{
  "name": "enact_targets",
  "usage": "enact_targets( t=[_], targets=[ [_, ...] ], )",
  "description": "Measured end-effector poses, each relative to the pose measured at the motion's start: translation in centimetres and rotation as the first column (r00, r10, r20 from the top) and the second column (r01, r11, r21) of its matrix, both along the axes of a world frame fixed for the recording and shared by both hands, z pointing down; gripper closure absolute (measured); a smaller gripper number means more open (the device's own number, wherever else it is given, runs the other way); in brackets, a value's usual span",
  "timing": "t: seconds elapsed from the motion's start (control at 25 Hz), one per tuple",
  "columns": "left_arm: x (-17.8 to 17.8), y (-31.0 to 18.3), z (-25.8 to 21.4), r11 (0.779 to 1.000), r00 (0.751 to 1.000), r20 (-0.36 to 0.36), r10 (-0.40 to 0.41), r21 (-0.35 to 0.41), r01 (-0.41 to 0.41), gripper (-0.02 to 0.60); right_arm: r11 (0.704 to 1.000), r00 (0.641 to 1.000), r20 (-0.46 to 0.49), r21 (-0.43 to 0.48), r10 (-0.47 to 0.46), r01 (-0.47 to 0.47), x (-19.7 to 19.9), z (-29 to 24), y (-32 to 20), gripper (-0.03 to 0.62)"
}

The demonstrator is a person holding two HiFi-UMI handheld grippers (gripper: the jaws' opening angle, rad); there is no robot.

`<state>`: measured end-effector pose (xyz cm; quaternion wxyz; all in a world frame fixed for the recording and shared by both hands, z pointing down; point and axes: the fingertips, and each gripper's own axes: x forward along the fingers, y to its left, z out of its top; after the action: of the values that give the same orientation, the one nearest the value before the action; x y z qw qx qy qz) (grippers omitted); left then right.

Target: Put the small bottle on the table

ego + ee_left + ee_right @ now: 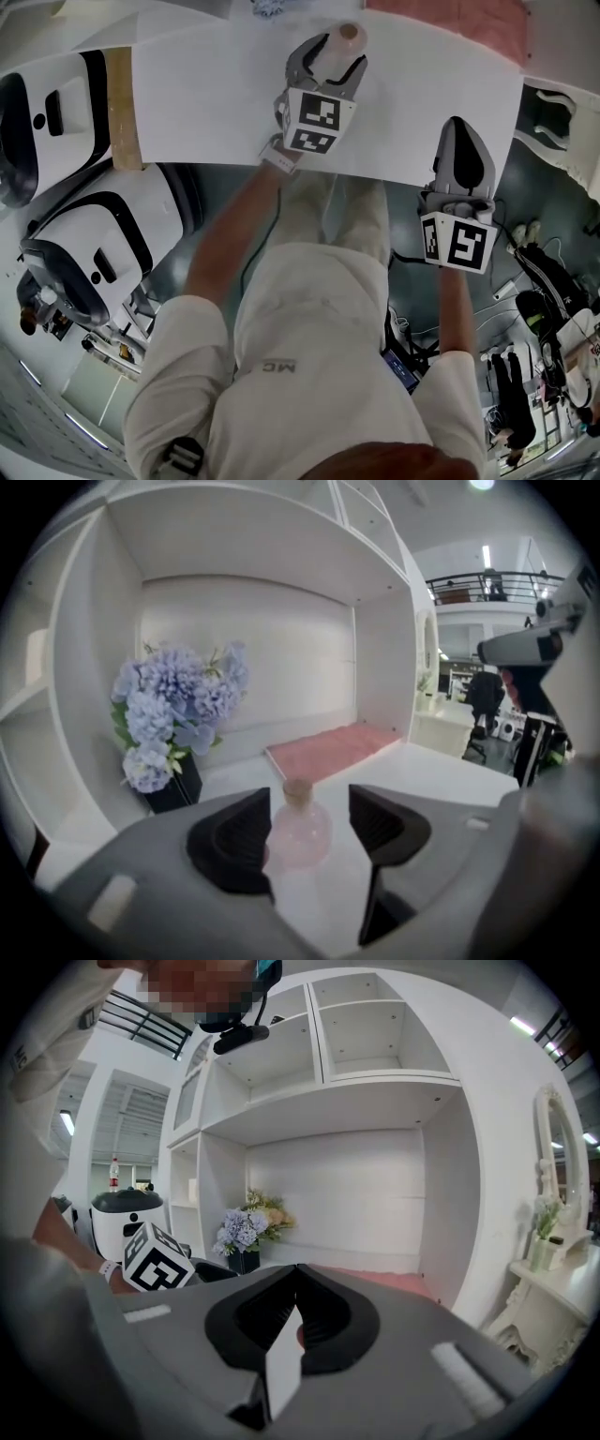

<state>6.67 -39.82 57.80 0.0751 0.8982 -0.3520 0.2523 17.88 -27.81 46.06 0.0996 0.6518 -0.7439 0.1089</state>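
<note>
**Grey jaws stand apart round the pink bottle; right hand-held gripper closed at the bench edge**

Your left hand-held gripper (309, 822) is nearest in its own view, its two dark pads spread wide. The small round pink glass bottle with a cork stopper (300, 829) stands upright between them on the white bench (441, 771). The left pad sits right against the bottle's side, though you cannot tell whether it touches. On the right a clear gap shows between pad and glass, so nothing is gripped.

From the head view, the left hand-held gripper (328, 61) reaches to the far side of the bench (206, 94). Bare white surface runs from it to the tan strip (122, 108) at the bench's left end. The pink mat (333, 747) lies beyond the bottle and slightly right. The bunch of pale blue flowers in a black pot (173, 714) sits back left against the alcove wall, well apart from the bottle.

Your right hand-held gripper (459, 131) lies over the bench's near edge, well apart from the left one. In its own view its jaws (297, 1274) meet at the tips and hold nothing.
</note>
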Motion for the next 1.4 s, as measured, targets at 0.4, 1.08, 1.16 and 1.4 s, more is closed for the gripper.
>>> enact_targets(
  t=[0.4,1.08,1.16,1.4],
  targets=[
    [-2.5,1.9,-7.6,0.993,0.995,-0.062,-0.076,0.083,0.081,0.580,1.000,1.000,-0.026,-0.001,-0.017,0.017,-0.1,-2.5,0.9,0.595],
    [-6.1,9.4,-22.2,0.986,0.982,-0.180,-0.057,0.142,0.084,0.580,0.998,0.998,-0.007,-0.021,-0.060,0.060,-2.3,-9.1,4.8,0.594],
    [-7.0,10.0,-23.1,0.987,0.979,-0.190,-0.066,0.132,0.092,0.580,0.998,0.998,-0.014,-0.014,-0.060,0.059,-2.6,-10.0,5.4,0.595],
    [-9.0,11.0,-25.9,0.985,0.973,-0.217,-0.081,0.132,0.111,0.580,0.998,0.997,-0.048,0.002,-0.059,0.060,-3.3,-12.0,6.2,0.594]
  ],
)
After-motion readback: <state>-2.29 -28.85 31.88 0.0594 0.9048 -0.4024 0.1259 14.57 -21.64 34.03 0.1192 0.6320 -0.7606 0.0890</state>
